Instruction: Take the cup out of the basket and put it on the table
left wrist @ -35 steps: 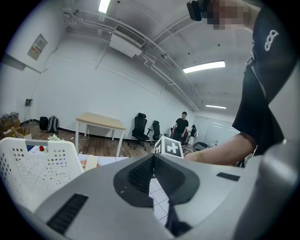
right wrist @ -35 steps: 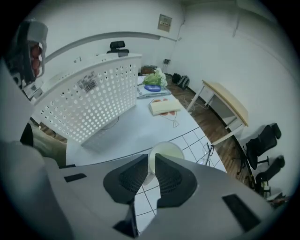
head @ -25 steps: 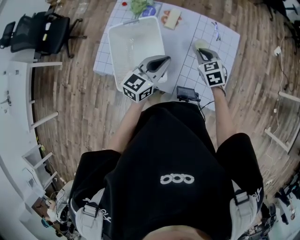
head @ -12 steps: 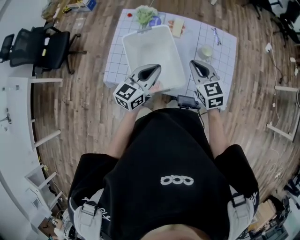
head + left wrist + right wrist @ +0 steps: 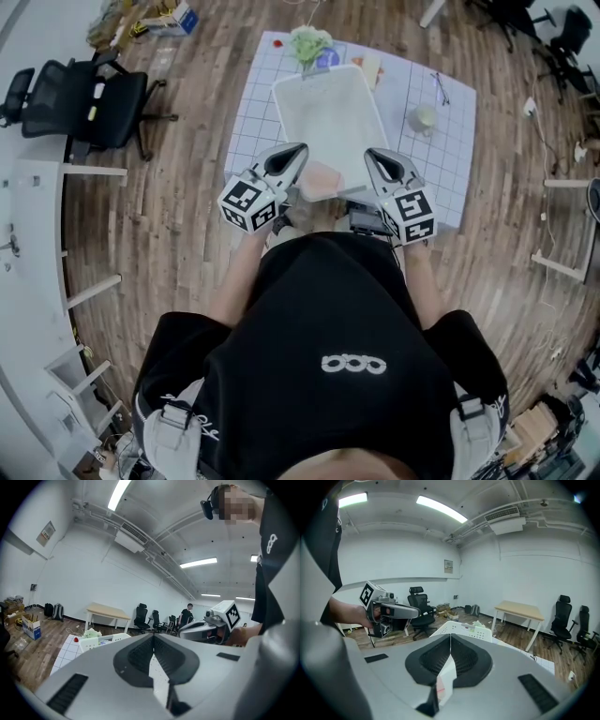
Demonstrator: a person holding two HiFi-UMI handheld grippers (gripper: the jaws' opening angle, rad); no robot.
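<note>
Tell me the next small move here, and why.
Probably none: I would rest both grippers where they are. The cup stands on the table, right of the basket and apart from it, so the job looks done. The left gripper and right gripper are shut with nothing between their jaws.

**White grid, white basket, brown boards**

Looking down now: the worktop [image 5: 258, 112] wears a white cover ruled in thin blue squares, and the basket [image 5: 328, 122] on it is plain white. Towards the upper right, the cup [image 5: 422, 119] shows a pale, creamy green. A leafy bundle [image 5: 306, 42] at the top edge is bright green. The left gripper [image 5: 298, 150] and right gripper [image 5: 373, 156] have light grey shells, black pads [image 5: 138, 656] and black-and-white square markers. The floor [image 5: 187, 187] is brown wood plank. The chair [image 5: 89, 89] at upper left is black. The shirt [image 5: 328, 309] is black with a white logo.
</note>
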